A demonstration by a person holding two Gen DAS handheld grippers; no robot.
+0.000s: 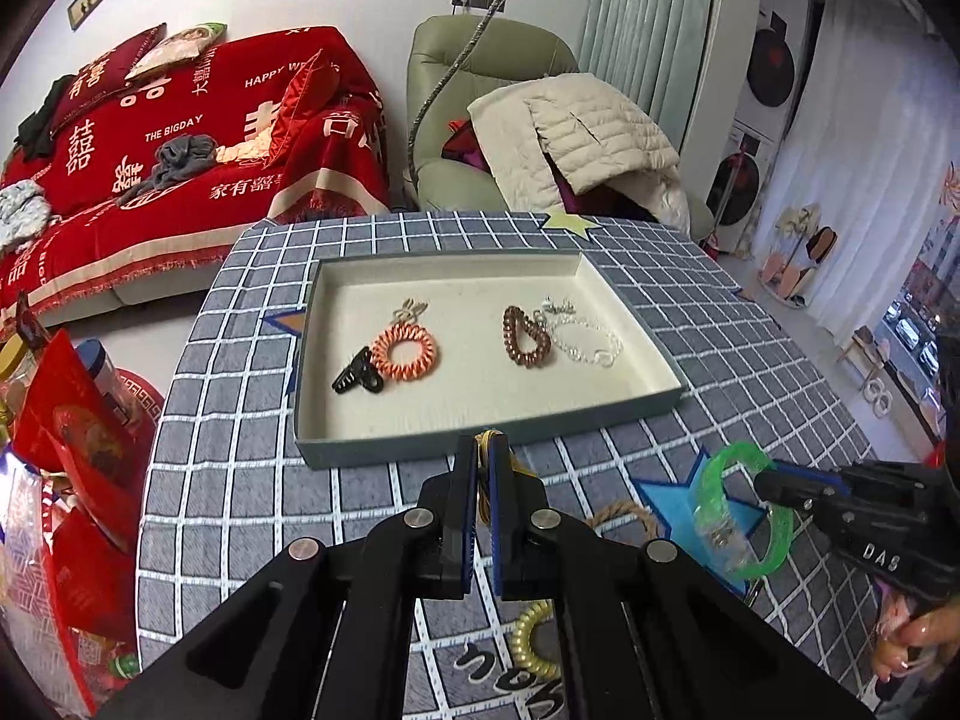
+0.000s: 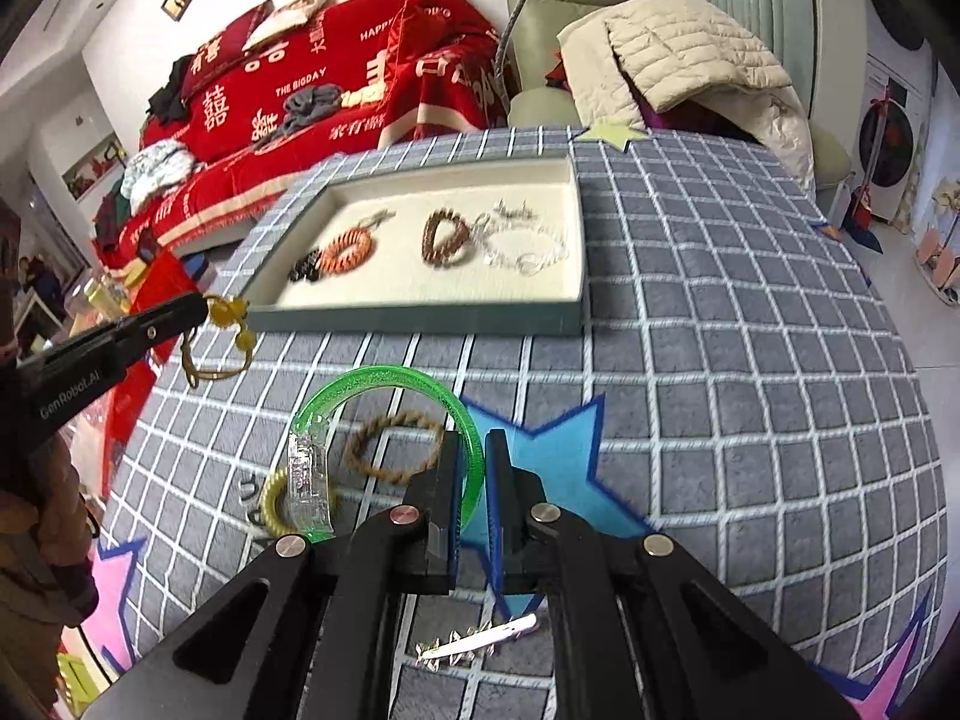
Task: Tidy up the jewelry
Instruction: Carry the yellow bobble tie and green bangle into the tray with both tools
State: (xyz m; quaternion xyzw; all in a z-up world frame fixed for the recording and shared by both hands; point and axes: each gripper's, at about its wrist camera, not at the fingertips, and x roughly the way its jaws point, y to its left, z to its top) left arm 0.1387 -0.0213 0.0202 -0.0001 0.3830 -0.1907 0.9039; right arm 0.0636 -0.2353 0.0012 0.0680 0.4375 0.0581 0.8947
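My left gripper (image 1: 483, 450) is shut on a yellow cord bracelet (image 1: 487, 437), held above the table just in front of the tray (image 1: 390, 450); in the right wrist view the bracelet (image 2: 225, 336) dangles from its tips. My right gripper (image 2: 480, 462) is shut on the rim of a green translucent bangle (image 2: 384, 373), lifted over the blue star patch. The tray holds an orange coil tie (image 1: 405, 351), a black claw clip (image 1: 358, 372), a brown coil tie (image 1: 525, 339) and a clear bracelet (image 1: 585, 342).
On the checked tablecloth (image 2: 750, 330) lie a brown rope bracelet (image 2: 396, 441), a yellow coil tie (image 1: 531, 642) and a silver hair clip (image 2: 474, 642). Red bags (image 1: 78, 450) crowd the table's left edge. A red sofa and a green armchair stand behind.
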